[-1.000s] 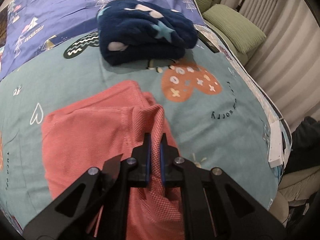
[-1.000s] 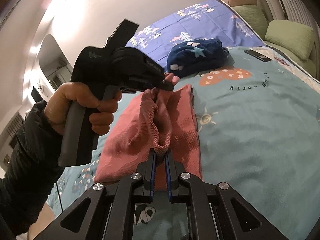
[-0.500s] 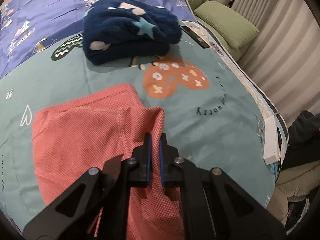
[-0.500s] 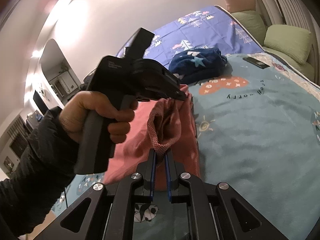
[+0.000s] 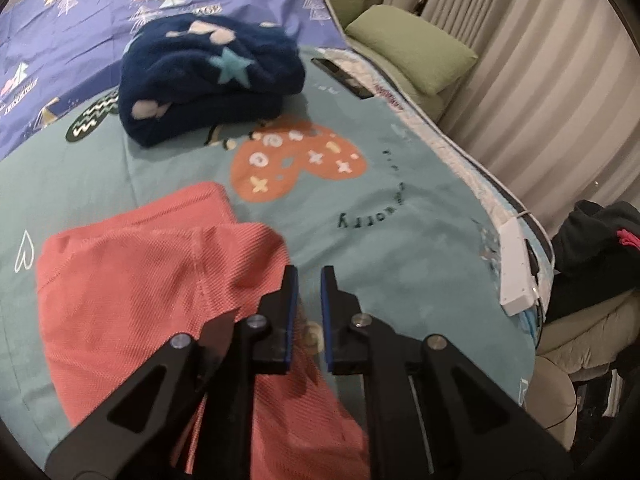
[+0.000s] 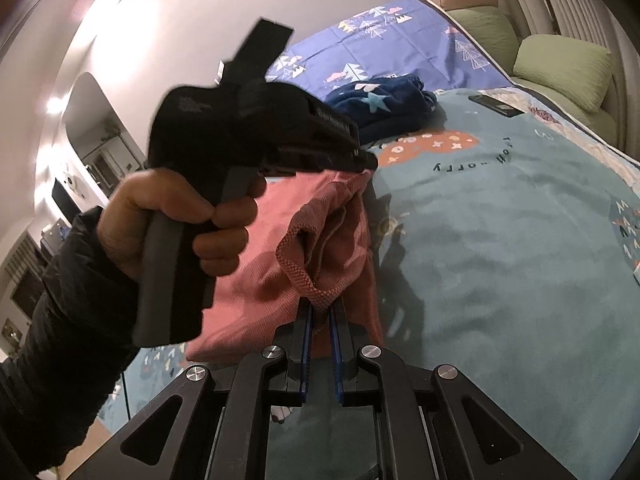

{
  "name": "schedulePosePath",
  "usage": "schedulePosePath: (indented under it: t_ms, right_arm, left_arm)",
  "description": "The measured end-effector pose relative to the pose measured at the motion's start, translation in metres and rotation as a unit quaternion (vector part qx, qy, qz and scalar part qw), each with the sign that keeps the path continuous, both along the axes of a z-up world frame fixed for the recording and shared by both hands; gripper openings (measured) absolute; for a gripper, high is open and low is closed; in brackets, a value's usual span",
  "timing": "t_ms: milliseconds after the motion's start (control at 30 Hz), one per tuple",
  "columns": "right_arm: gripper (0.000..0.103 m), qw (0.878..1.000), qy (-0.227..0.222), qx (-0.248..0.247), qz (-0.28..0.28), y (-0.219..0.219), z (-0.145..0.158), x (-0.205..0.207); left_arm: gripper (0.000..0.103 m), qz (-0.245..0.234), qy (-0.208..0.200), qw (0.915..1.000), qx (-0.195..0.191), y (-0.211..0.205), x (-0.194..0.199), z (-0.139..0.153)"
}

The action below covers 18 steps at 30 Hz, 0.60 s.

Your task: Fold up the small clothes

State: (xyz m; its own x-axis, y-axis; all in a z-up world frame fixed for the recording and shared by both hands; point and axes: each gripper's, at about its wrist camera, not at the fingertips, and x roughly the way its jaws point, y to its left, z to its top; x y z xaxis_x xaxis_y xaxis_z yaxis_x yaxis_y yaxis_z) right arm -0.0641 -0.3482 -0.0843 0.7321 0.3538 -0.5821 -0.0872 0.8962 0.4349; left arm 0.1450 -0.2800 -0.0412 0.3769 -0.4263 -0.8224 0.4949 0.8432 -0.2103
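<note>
On teal bedspread (image 5: 400,240): one coral-pink garment (image 5: 132,280), partly folded, lying flat near the bed's front. Left gripper (image 5: 308,276): jaws parted a little, nothing between them, poised over the garment's right edge. Right gripper (image 6: 320,312): jaws narrowly closed, pinching the garment's raised hem. Behind, well apart: folded navy star blanket (image 5: 208,80).

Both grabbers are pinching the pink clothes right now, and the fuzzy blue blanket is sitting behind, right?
Not quite. Only the right gripper pinches the pink garment. The left wrist view shows the left gripper open, holding nothing. The blue blanket does sit behind.
</note>
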Motion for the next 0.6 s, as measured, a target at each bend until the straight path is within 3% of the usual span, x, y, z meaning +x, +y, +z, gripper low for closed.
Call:
schedulePosePath:
  t_ms: [233,467,600]
  right_arm:
    - [0.01,0.999,0.038,0.007,-0.001,-0.006,-0.013,0.002]
    - [0.013,0.996,0.092,-0.003,-0.021,-0.035,-0.037,-0.007]
    - [0.015,0.998,0.066,0.002,-0.02,-0.043,-0.019,-0.005]
  left_arm:
    - [0.037,0.002,-0.03,0.9995,0.001,0.032,-0.022,0.013]
    - [0.045,0.037,-0.046,0.9977,0.032,0.118,-0.083,-0.004]
    - [0.045,0.071,-0.045,0.9952,0.05,0.154,-0.111,-0.019]
